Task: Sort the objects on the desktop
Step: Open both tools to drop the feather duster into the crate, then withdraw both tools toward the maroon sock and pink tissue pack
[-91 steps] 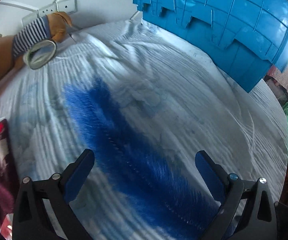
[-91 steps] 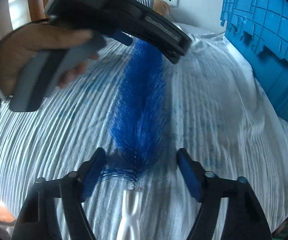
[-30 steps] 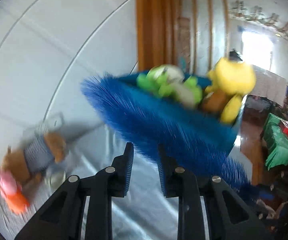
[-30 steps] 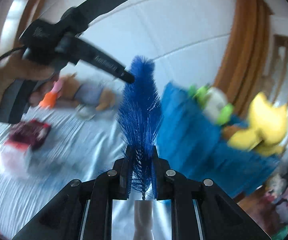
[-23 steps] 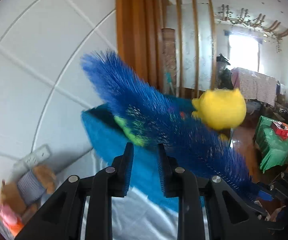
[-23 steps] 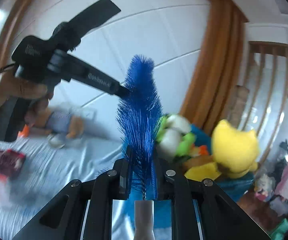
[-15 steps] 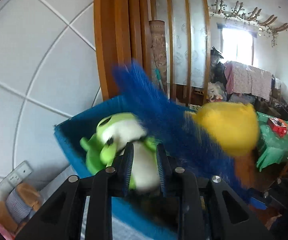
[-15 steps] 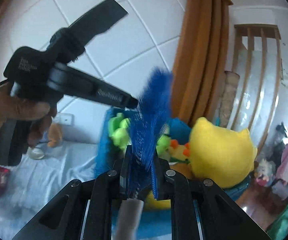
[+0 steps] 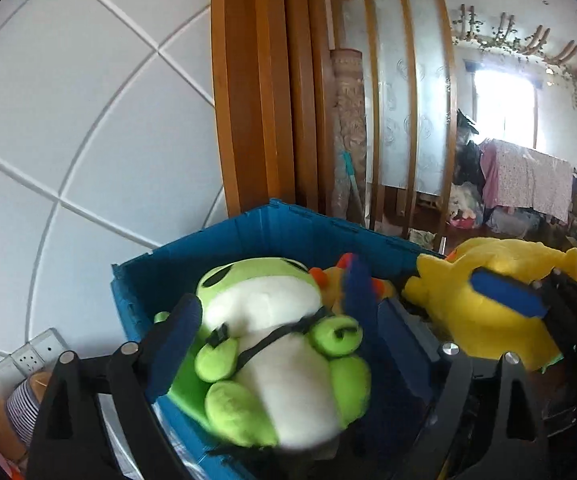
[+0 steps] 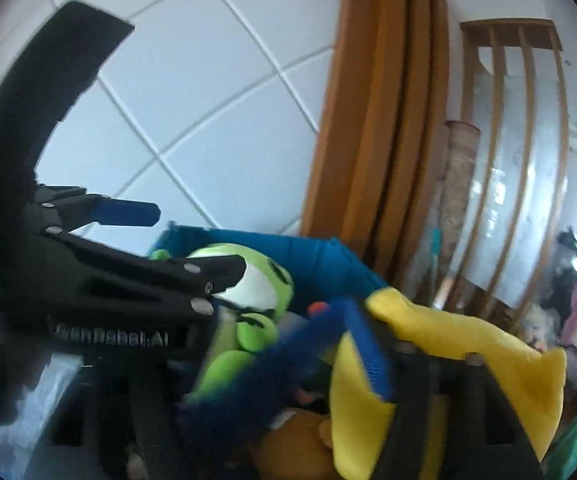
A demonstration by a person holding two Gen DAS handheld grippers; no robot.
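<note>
Fingers of both the left gripper point(image 9: 284, 344) and the right gripper point(image 10: 248, 392) are spreading apart, pads off the blue bristle brush point(image 10: 288, 352), which is dropping loose among the plush toys. Light and springy, it seems best pinched on its stiff stem rather than the soft bristles. Beyond sit the green frog plush point(image 9: 272, 344), the yellow plush point(image 9: 488, 296) and the blue crate point(image 9: 288, 224).
</note>
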